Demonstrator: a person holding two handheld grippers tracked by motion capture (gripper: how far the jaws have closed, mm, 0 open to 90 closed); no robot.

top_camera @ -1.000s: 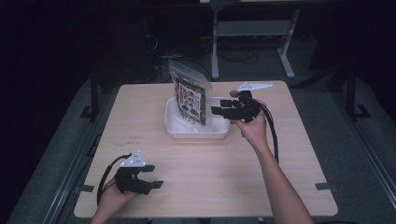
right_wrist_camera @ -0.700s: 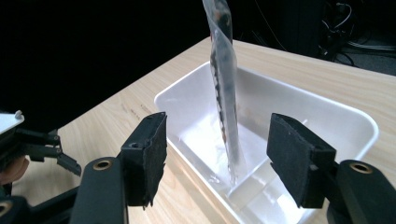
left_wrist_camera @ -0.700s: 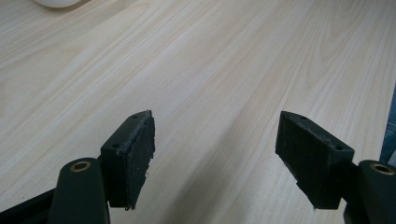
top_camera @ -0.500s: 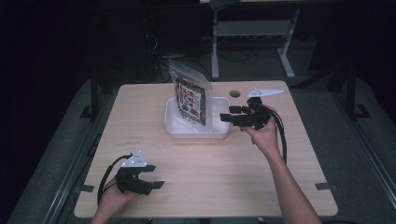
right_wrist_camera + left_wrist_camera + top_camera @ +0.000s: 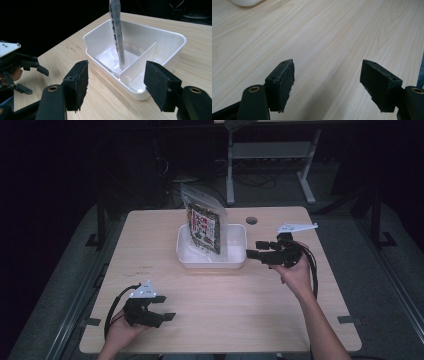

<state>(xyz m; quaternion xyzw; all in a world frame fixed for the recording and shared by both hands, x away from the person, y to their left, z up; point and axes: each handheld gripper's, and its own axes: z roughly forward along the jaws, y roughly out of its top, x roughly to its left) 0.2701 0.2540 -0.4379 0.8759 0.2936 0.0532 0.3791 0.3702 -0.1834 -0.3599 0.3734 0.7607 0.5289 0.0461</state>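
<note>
A white bin [image 5: 235, 261] with a divider [image 5: 140, 62] sits at the middle of the wooden table [image 5: 225, 310]. A clear printed bag [image 5: 204, 227] stands upright in its left compartment and leans against the divider, seen edge-on [image 5: 117, 37] in the right gripper view. My right gripper [image 5: 253, 248] hovers just right of the bin, pointing at it, open with nothing between its fingers [image 5: 116, 82]. My left gripper [image 5: 165, 308] rests at the near left of the table, open and empty [image 5: 328, 82] over bare wood.
A round cable hole [image 5: 251, 220] lies at the table's far edge behind the bin. A grey desk frame [image 5: 270, 155] stands beyond the table on the dark floor. The left gripper [image 5: 22, 67] appears far off in the right gripper view.
My right gripper has drawn back from beside the bag, moving right and toward the near side. The bag stays standing in the bin. The left gripper has not moved.
</note>
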